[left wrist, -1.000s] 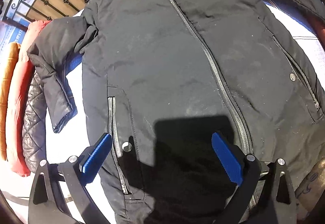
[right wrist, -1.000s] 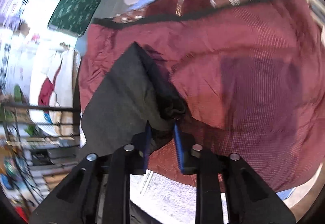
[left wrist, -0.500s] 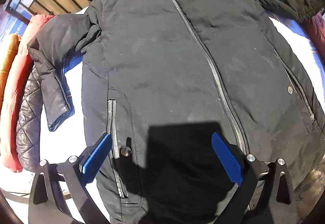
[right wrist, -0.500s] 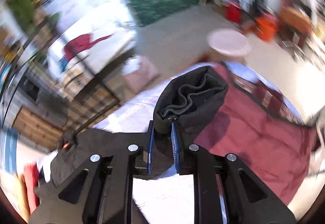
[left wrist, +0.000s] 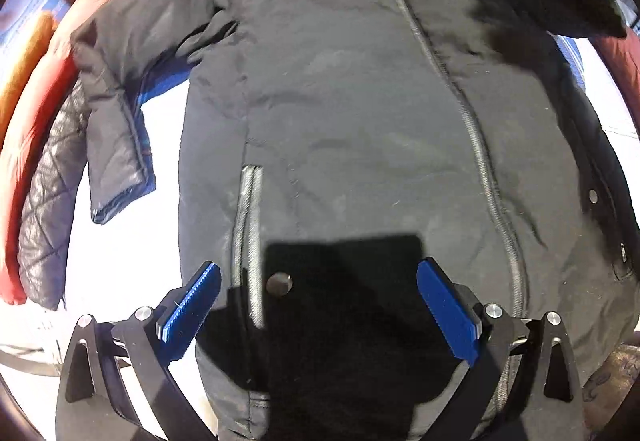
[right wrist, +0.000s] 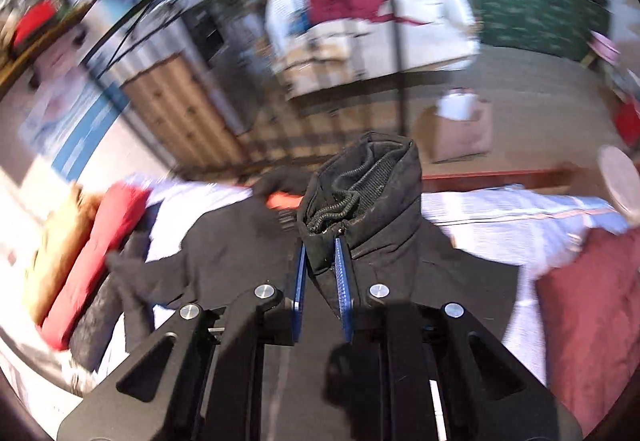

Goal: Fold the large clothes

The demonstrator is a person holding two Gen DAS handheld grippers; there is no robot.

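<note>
- Two sets of tongs are at work over one black padded zip-front jacket (left wrist: 340, 113), which lies face up and spread out on a white tabletop (left wrist: 120, 249).
- The left tongs (left wrist: 318, 315) hang above the jacket's hem with their blue pads spread wide apart, gripping nothing; their square shadow falls on the cloth between them.
- A silver pocket zip (left wrist: 248, 225) and a round snap button (left wrist: 279, 283) sit just ahead of the left pad.
- The right tongs (right wrist: 322, 273) are pinched together on the jacket's black sleeve cuff (right wrist: 360, 185), which stands lifted above the jacket body, its ribbed inner knit showing at the open end.
- Left of the left tongs, beside the jacket's other sleeve (left wrist: 116, 113), lie a quilted grey garment (left wrist: 48, 209) and a red padded one (left wrist: 36, 113).
- Right of the right tongs rests a dark red cloth (right wrist: 588, 305).
</note>
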